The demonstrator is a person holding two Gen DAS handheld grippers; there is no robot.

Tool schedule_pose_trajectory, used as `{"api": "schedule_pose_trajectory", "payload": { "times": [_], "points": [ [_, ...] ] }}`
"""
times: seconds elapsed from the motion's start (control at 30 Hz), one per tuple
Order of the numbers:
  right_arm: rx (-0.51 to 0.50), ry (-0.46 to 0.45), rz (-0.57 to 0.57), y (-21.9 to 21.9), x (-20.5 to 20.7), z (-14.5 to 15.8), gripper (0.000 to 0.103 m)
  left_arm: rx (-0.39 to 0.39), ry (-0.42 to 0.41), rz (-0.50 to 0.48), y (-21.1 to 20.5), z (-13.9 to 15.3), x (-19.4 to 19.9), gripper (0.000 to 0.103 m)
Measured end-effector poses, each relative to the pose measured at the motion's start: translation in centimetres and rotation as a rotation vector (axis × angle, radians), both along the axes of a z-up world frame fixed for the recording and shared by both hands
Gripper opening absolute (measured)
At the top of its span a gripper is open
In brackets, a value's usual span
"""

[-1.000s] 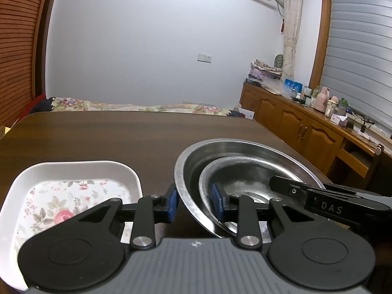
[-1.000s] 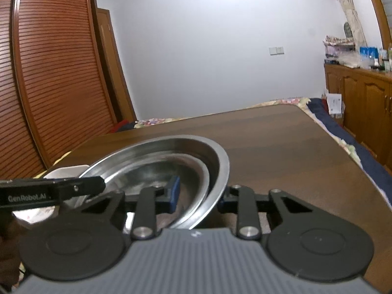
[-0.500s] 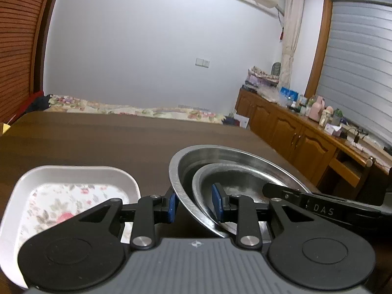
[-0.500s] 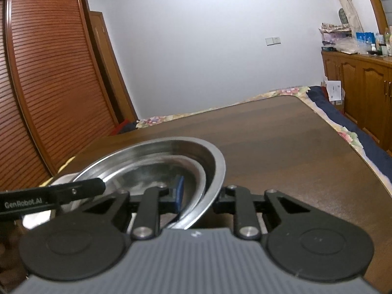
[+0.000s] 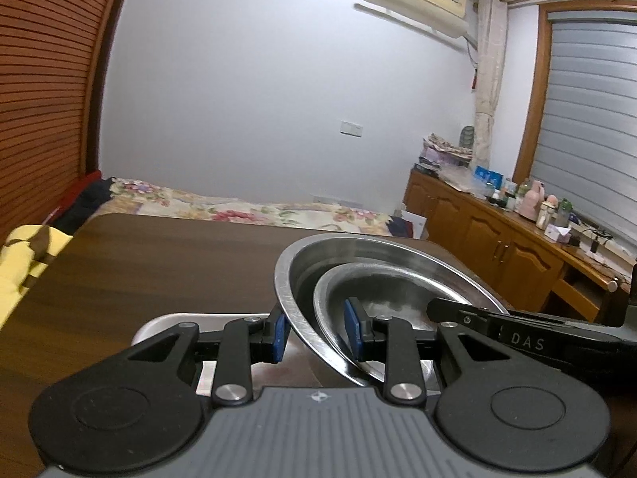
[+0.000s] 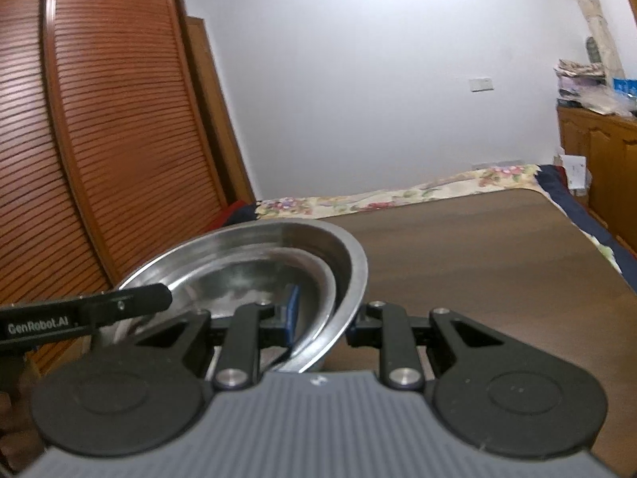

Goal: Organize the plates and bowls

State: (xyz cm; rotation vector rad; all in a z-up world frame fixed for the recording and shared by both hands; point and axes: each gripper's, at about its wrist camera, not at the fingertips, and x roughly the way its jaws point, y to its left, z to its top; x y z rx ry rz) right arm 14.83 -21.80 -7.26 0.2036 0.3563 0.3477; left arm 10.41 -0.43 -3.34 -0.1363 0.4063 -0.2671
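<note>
Two steel bowls are nested, the small bowl (image 5: 402, 290) lying inside the large bowl (image 5: 358, 245). My left gripper (image 5: 314, 332) is shut on their left rims, one blue pad outside and one inside. My right gripper (image 6: 324, 318) is shut on the right rims of the large bowl (image 6: 254, 235) and the small bowl (image 6: 247, 279). The pair hangs above the dark wooden table (image 5: 159, 263). A finger (image 5: 517, 334) of the right gripper shows in the left wrist view, and a finger (image 6: 79, 314) of the left gripper in the right wrist view.
A white dish (image 5: 167, 320) lies on the table just below the left gripper, mostly hidden by it. Beyond the table's far edge is a bed with a floral cover (image 5: 247, 207). A wooden cabinet (image 5: 497, 239) stands along the right and a slatted wardrobe (image 6: 99, 139) on the left.
Both grippers have risen with the nested bowls in their grip. The white floral dish has sunk in the left wrist view until only its far rim shows.
</note>
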Motion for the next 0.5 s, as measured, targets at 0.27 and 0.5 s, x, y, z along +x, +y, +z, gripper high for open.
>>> {"api": "schedule_pose_trajectory", "payload": {
  "times": [0.27, 0.5],
  "points": [
    [-0.041, 0.016, 0.073, 2.9, 0.7, 0.0, 0.025, 0.013, 0.001, 0.046, 3.5, -0.2, -0.6, 0.031],
    [-0.071, 0.025, 0.122, 5.0, 0.5, -0.1, 0.025, 0.018, 0.012, 0.087, 5.6, -1.0, -1.2, 0.031]
  ]
}}
